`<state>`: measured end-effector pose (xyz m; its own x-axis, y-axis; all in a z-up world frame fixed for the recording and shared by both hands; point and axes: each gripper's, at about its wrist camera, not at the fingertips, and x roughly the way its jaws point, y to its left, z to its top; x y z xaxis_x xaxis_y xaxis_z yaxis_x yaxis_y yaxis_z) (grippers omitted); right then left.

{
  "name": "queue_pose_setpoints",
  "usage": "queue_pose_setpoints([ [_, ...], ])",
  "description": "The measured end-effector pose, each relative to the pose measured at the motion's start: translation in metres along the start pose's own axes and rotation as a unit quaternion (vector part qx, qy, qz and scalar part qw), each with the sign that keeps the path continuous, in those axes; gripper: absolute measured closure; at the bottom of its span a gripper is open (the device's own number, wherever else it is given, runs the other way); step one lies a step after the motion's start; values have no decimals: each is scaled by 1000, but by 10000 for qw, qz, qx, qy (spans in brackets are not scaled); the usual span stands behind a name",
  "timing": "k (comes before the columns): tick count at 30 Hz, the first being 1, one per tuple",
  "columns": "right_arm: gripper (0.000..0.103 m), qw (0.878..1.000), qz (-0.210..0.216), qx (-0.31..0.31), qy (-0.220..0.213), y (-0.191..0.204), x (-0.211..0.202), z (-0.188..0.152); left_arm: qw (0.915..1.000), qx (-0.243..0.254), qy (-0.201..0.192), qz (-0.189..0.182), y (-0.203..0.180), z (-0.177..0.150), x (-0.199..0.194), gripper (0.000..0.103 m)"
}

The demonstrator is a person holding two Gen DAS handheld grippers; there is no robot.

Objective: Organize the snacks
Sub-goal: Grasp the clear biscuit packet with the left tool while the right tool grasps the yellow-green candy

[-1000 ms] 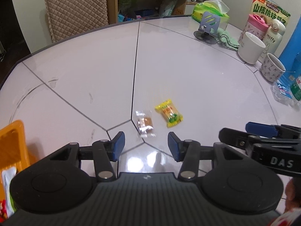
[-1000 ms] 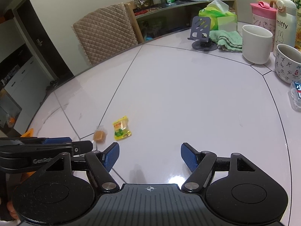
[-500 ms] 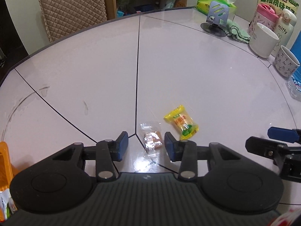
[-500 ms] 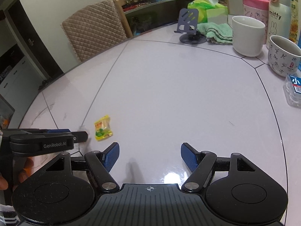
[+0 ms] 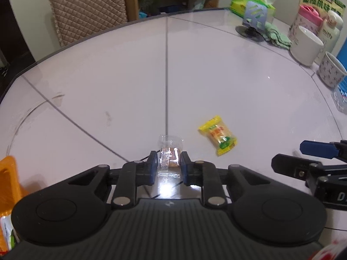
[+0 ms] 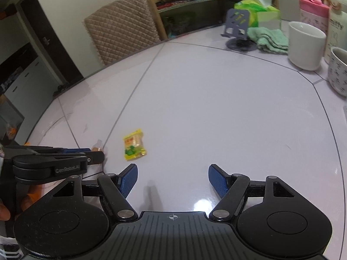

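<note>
My left gripper [image 5: 168, 160] is shut on a small clear-wrapped brown snack [image 5: 171, 155] that lies on the white table [image 5: 216, 75]. A yellow-and-green snack packet [image 5: 217, 138] lies just to its right on the table, also in the right wrist view [image 6: 134, 144]. My right gripper [image 6: 172, 178] is open and empty, low over the table, right of the yellow packet. The left gripper shows in the right wrist view [image 6: 95, 155], with the clear-wrapped snack [image 6: 97, 146] at its tips. The right gripper's fingers [image 5: 316, 148] show at the right edge of the left wrist view.
An orange tray [image 5: 8, 177] with packets sits at the near left. At the far right stand a white mug [image 6: 305, 45], a patterned cup [image 6: 338, 71], a pink container [image 6: 313, 10], a green cloth [image 6: 269, 39], a phone stand [image 6: 237, 32] and a tissue box [image 5: 251, 4]. A quilted chair [image 6: 121, 36] stands beyond the table.
My left gripper moved forward over the clear-wrapped snack and closed on it. The right gripper stayed open and drifted slightly forward.
</note>
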<state>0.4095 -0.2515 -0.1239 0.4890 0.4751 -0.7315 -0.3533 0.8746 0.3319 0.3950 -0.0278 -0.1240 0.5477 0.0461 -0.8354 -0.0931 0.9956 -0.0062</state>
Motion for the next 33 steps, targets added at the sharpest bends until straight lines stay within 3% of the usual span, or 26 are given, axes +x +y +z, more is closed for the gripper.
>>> queue_pose_setpoints([
  [12,32,9960,223,-857,-75,42,31,10,9984,-462,-231,216,37,-2,-36,83],
  [21,52,9921,176,-1239,-19,57,58,15,9966,-680,-308,359,56,-7,-50,83],
  [33,63,9892,0,-1464,44,68,71,15,9948,-830,-362,465,67,-15,-63,83],
])
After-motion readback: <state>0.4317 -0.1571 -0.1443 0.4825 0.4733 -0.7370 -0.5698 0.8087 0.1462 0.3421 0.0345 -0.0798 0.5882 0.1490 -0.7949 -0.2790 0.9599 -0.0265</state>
